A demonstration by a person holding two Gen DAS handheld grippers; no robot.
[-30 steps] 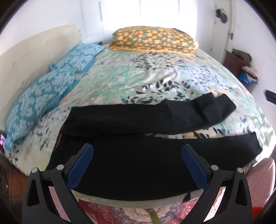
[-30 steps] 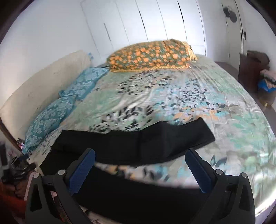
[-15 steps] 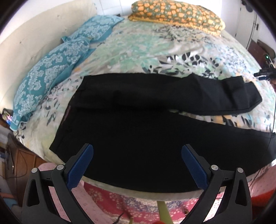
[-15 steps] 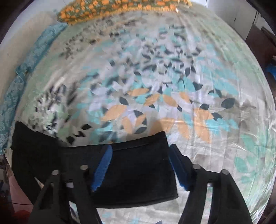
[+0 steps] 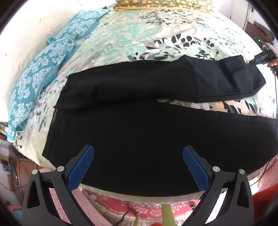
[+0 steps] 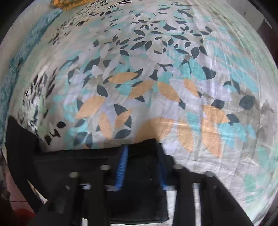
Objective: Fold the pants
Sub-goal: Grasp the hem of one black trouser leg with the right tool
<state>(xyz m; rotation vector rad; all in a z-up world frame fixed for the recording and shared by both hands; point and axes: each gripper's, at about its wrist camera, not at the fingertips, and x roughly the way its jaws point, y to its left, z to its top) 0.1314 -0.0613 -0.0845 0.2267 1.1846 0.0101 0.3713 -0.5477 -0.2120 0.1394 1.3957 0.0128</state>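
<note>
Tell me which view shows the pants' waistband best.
The left wrist view. There the black pants lie spread across the bed, waistband in full at the left. The right wrist view shows only a leg cuff between the right tongs, which have just been closing on it.

The pants [image 5: 139,132] lie flat across the near edge of the bed [image 5: 121,36], waist to the left and legs running right, the far leg apart from the near one. Two pillows [image 5: 43,69] lie along the bed's left side, a third [image 5: 165,4] at its far end, and a rug [image 5: 107,206] lies on the floor below the near edge.
</note>
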